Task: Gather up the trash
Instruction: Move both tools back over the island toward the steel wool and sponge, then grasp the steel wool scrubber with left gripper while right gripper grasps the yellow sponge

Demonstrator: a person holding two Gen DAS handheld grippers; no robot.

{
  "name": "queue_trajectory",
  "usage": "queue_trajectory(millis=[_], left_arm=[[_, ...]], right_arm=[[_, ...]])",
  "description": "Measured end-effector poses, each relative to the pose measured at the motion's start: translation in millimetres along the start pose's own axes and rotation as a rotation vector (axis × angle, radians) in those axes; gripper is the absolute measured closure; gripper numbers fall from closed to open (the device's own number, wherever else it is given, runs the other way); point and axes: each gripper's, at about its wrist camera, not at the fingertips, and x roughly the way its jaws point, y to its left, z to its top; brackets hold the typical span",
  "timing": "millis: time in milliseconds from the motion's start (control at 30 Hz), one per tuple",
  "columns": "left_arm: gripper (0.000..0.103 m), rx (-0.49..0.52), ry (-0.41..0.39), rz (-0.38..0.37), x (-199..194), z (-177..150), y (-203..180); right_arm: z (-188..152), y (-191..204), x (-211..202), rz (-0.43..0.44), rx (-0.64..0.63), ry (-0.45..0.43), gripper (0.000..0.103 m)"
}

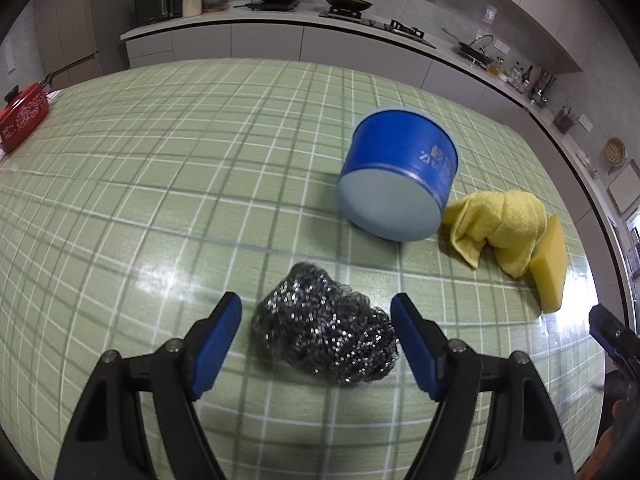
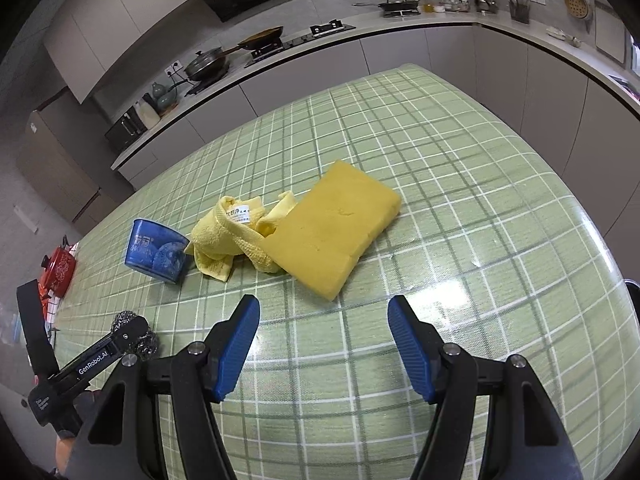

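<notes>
Steel wool scourer (image 1: pixel 326 338) lying on green checked tablecloth (image 1: pixel 160 200), between the spread fingers of left gripper (image 1: pixel 316 310); jaws wide apart, pads not touching the wool, nothing gripped. Beyond it, blue tub (image 1: pixel 396 178) tipped on its side, pale base toward the left camera. Just right of tub, crumpled yellow cloth (image 1: pixel 504 228), touching yellow sponge (image 1: pixel 550 264). Right gripper (image 2: pixel 324 312) also wide open and empty, hovering over bare cloth short of the sponge's near corner. Seen from right wrist: cloth's white label up, sponge flat. Red patterned pot (image 1: pixel 22 116) at far left table edge. Kitchen counter (image 1: pixel 280 20) behind, with pans on hob.
</notes>
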Motion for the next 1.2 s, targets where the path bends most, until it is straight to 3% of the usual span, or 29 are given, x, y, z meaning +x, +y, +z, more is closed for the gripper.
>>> queue_trajectory(millis=[133,300,600,1200], left_arm=[[0.027,0.025,-0.004,-0.013,1.5,4.4,3.5],[0.042,0.062,-0.010,-0.027,1.9,11.4,7.0],[0.055,0.078,-0.025,-0.053,0.5,15.0,17.1],[0.063,0.112,-0.019,-0.068,20.1,42.5,22.0]], right_arm=[[-0.1,3.8,2.7,-0.018,0.008,-0.005,0.034],[2.1,3.2,10.7,-0.039,0.027,0.003,0.034],[14.8,4.1,34.2,-0.047,0.067,0.021,0.034],[46.2,1.8,72.1,-0.077,0.160,0.022,0.034]])
